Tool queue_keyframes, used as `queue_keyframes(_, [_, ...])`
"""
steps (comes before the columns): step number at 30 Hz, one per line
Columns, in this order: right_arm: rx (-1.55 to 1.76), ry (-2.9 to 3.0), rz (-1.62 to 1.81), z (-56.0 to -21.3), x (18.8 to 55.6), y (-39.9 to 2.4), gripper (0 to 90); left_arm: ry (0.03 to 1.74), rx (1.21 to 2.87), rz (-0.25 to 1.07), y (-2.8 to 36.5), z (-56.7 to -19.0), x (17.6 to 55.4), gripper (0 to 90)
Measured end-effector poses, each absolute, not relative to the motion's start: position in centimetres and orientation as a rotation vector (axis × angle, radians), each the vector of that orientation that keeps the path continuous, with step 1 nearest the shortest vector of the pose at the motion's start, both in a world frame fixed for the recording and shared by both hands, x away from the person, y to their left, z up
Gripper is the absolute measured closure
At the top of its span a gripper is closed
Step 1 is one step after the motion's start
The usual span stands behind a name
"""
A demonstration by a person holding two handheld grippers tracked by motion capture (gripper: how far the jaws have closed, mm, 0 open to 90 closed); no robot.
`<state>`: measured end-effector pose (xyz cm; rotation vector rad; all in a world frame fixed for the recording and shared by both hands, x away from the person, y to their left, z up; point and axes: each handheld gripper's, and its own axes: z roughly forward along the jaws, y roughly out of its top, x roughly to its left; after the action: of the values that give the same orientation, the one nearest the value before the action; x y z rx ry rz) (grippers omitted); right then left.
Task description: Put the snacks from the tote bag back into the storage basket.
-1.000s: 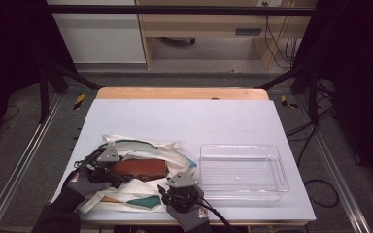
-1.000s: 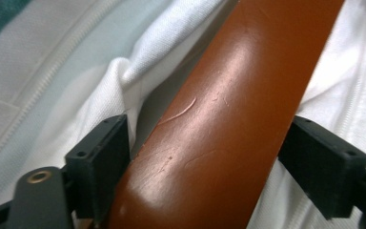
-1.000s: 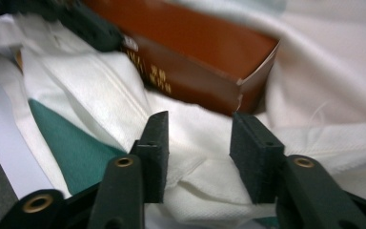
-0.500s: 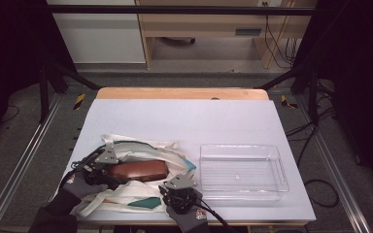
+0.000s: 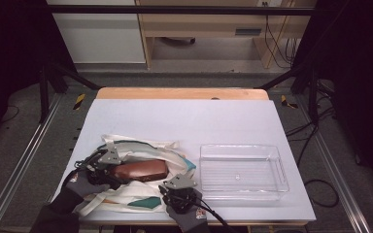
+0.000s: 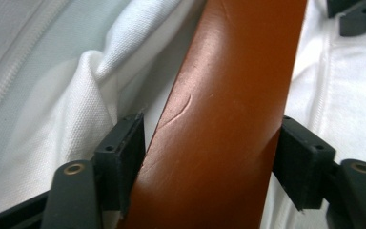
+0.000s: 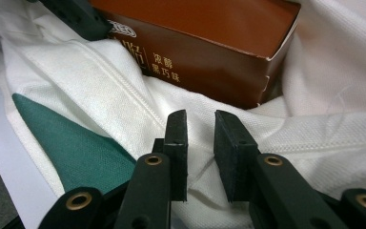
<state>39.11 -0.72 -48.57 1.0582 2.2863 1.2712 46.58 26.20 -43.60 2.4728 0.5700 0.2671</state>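
While the brown box (image 5: 140, 171) lies on the white-and-green bag (image 5: 141, 201) at the near left of the worktop (image 5: 184, 121), it is bracketed by the left claw (image 6: 209, 152), whose jaws have just been closing on its sides; contact looks made, though firm pressure cannot be confirmed. The right claw (image 7: 200, 143) is nearly pressed together over a fold of the bag, its jaws just closed further. A clear tray (image 5: 243, 171) stands just right of the bag. Recommended handling: cloth to be pinned down, box gripped squarely, then drawn out level.
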Motion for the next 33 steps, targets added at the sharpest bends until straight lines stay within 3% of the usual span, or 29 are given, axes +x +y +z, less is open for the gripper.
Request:
queue_keyframes(14, [1.058,2.271,1.276,-48.5,39.2,-0.9,76.0,0.57,2.35,0.24,26.9,-41.3,45.0,39.2])
queue_keyframes(22, [1.065,2.272,1.274,-48.4,39.3,-1.1,75.7,0.562,2.366,0.227,26.5,-41.4,44.9,40.5])
queue_keyframes(27, [1.066,2.276,1.272,-48.4,39.3,-1.1,75.1,0.595,2.399,0.182,26.5,-42.5,45.3,39.0])
queue_keyframes(33, [1.062,2.283,1.287,-48.3,39.2,-1.1,71.5,0.591,2.335,0.231,25.4,-41.5,45.2,32.7])
